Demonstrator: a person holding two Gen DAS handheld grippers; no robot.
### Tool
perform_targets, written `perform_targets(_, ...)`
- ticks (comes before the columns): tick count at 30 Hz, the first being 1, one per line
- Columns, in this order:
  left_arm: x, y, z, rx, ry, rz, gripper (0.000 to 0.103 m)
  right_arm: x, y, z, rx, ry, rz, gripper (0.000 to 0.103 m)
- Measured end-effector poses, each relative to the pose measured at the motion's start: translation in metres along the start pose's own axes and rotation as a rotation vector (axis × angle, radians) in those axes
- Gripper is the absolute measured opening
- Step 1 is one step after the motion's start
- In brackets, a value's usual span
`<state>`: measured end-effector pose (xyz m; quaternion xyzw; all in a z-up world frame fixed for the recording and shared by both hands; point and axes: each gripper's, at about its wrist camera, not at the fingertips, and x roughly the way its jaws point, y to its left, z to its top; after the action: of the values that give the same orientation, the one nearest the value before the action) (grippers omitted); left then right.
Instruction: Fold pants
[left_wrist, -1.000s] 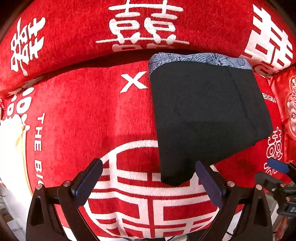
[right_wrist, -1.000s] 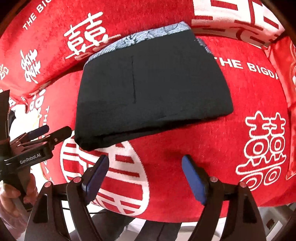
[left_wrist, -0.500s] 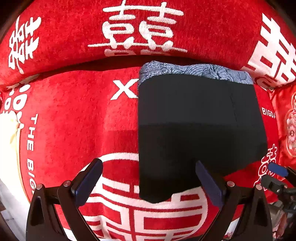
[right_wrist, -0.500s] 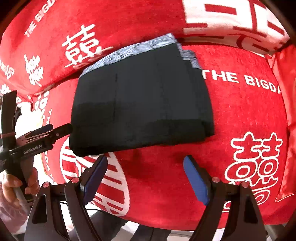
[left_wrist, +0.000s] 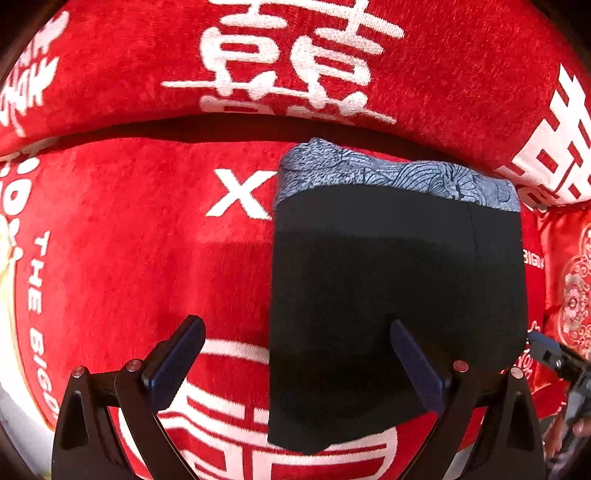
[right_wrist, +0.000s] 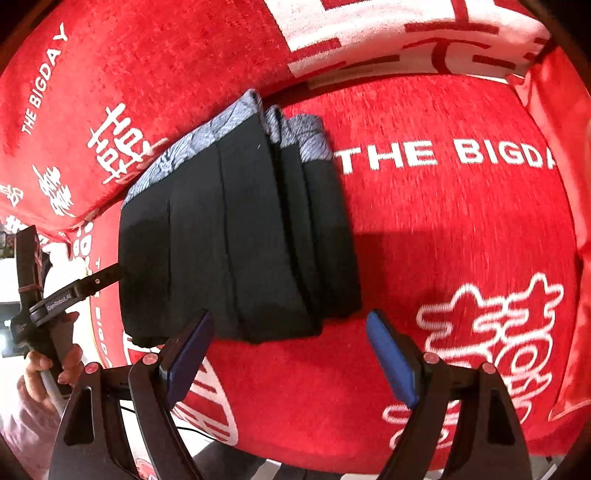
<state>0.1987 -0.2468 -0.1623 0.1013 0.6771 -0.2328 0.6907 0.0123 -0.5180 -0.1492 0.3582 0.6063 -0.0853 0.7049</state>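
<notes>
The black pants (left_wrist: 399, 295) lie folded in a thick stack on the red sofa seat (left_wrist: 147, 258), with a blue-grey patterned waistband (left_wrist: 388, 173) at the far end. In the right wrist view the pants (right_wrist: 236, 240) show several stacked layers on their right side. My left gripper (left_wrist: 295, 362) is open and empty, its fingers straddling the stack's near left corner. My right gripper (right_wrist: 291, 354) is open and empty, just in front of the stack's near edge. The left gripper also shows in the right wrist view (right_wrist: 74, 291), at the stack's left edge.
The red backrest cushion (left_wrist: 295, 66) with white characters rises right behind the pants. A red embroidered pillow (left_wrist: 569, 288) stands at the right end of the seat. The seat's front edge (right_wrist: 295, 454) is just below my right gripper.
Both grippers have moved closer to the folded pants and lower. The left gripper now straddles the stack's near left corner. The pants have not moved.
</notes>
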Motion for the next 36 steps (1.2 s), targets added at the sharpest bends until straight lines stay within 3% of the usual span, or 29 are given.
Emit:
perform_targets(12,0.034,0.02,0.018,-0.027,0.082,-0.225,0.101,0.038,-0.024,0.046,0.007,0.082,0.179,0.087)
perform_targets(19,0.054,0.01,0.027,0.025,0.096,-0.296,0.102,0.055,-0.03,0.063,0.0,0.116,0.317,0.088)
perform_targets(24,0.065,0.015,0.031,-0.016,0.113,-0.345,0.102,0.069,-0.039,0.069,0.025,0.132,0.399,0.088)
perform_targets(28,0.062,0.015,0.03,-0.023,0.101,-0.337,0.103,0.068,-0.042,0.069,0.046,0.137,0.393,0.083)
perform_targets(29,0.061,0.013,0.03,-0.025,0.093,-0.329,0.101,0.067,-0.041,0.069,0.042,0.137,0.37,0.079)
perform_targets(30,0.056,0.011,0.029,-0.027,0.07,-0.337,0.089,0.067,-0.038,0.07,0.04,0.138,0.361,0.069)
perform_targets(33,0.036,0.003,0.023,-0.007,0.0,-0.33,0.07,0.063,-0.037,0.069,0.047,0.134,0.379,0.054)
perform_targets(36,0.019,0.002,0.017,-0.016,-0.04,-0.324,0.062,0.055,-0.038,0.067,0.067,0.131,0.429,0.045)
